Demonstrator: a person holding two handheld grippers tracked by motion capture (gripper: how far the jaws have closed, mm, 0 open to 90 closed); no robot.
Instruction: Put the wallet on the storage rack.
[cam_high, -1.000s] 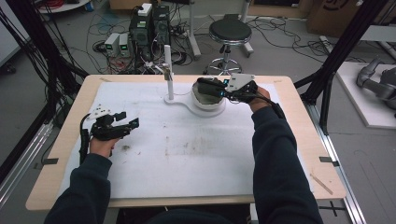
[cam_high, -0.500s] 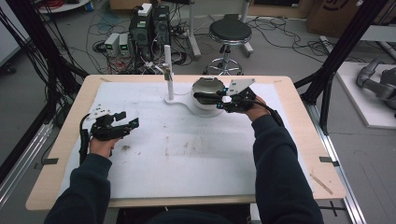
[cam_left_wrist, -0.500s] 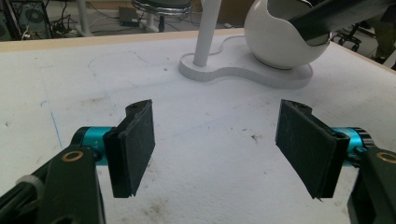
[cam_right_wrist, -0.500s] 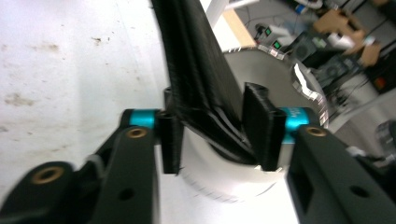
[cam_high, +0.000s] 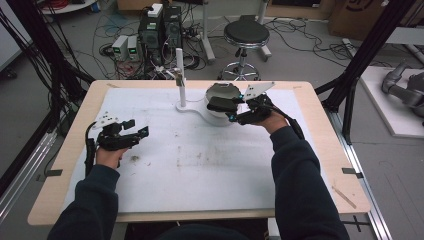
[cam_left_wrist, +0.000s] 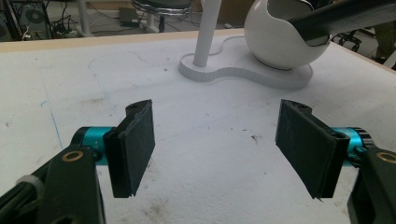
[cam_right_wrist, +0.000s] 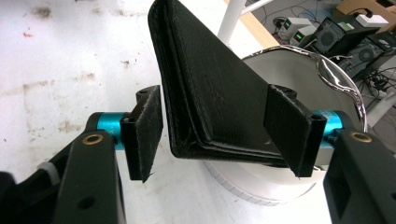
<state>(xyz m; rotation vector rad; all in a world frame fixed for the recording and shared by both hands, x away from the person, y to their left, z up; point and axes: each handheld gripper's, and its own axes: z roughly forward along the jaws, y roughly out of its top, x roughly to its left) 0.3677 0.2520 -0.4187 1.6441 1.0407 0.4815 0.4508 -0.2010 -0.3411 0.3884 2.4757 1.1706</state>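
Now carrying a black wallet (cam_right_wrist: 219, 88) leftward off the white bowl (cam_high: 220, 95) with the right gripper (cam_high: 227, 107), jaws clamped on its folded edge, wallet sticking out above the bowl's rim. Probably lifting it clear toward the counter (cam_high: 200, 165). Resting the left gripper (cam_high: 131, 136) low, jaws apart, holding nothing.

Grey floor (cam_high: 310, 55), tangled cables (cam_high: 295, 30), black stool (cam_high: 246, 34), perhaps computers (cam_high: 161, 30).
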